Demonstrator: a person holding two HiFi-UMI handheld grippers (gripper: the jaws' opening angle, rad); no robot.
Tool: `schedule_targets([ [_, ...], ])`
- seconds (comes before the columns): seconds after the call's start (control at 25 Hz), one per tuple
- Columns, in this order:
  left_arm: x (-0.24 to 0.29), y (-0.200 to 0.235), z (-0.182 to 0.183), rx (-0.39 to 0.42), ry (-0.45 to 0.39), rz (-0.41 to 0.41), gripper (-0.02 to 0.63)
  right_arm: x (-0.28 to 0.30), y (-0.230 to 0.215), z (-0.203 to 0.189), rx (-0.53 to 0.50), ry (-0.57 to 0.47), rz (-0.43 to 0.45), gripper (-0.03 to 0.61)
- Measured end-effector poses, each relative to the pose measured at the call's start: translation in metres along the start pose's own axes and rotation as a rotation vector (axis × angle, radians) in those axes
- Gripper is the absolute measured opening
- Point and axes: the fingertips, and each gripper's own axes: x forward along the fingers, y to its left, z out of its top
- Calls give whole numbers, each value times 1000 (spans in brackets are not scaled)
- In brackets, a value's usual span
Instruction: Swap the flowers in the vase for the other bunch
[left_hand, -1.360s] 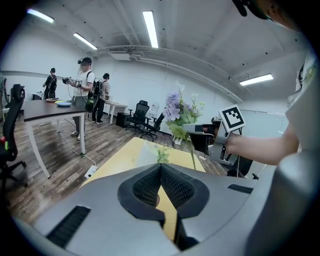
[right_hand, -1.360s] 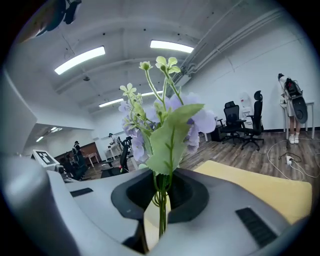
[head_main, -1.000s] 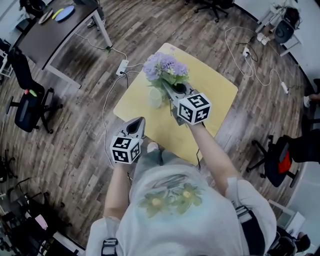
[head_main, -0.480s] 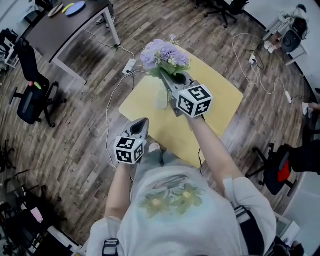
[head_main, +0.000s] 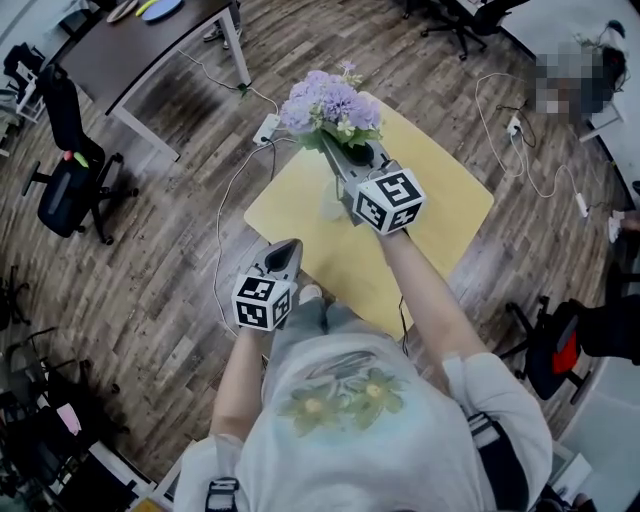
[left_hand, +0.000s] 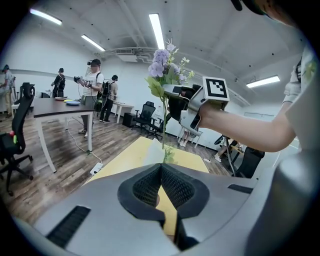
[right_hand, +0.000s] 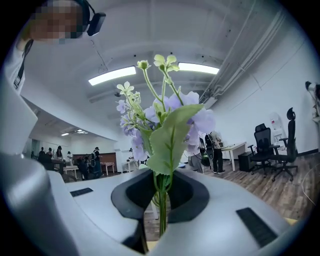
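Note:
A bunch of purple flowers (head_main: 330, 103) with green leaves stands upright over the yellow table (head_main: 440, 215). My right gripper (head_main: 336, 160) is shut on its stems (right_hand: 161, 200), well below the blooms (right_hand: 162, 117). A clear glass vase (head_main: 329, 207) stands on the table just under the bunch. In the left gripper view the stems (left_hand: 163, 125) run down to the vase's (left_hand: 156, 152) mouth; I cannot tell whether their ends are still inside. My left gripper (head_main: 289, 247) hovers at the table's near edge, shut with nothing between its jaws (left_hand: 161, 167).
A dark table (head_main: 130, 50) stands at the back left, with a black office chair (head_main: 70, 150) beside it. Cables and a power strip (head_main: 267, 127) lie on the wooden floor. More chairs (head_main: 560, 330) are at the right. People stand in the room's far part (left_hand: 95, 90).
My right gripper has lifted the purple bunch higher above the vase. The left gripper has hardly moved.

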Motion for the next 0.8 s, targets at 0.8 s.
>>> schedule_targets([
  [0.8, 11, 4, -8, 5, 34, 13, 18, -20, -4, -99, 52, 229, 52, 61],
])
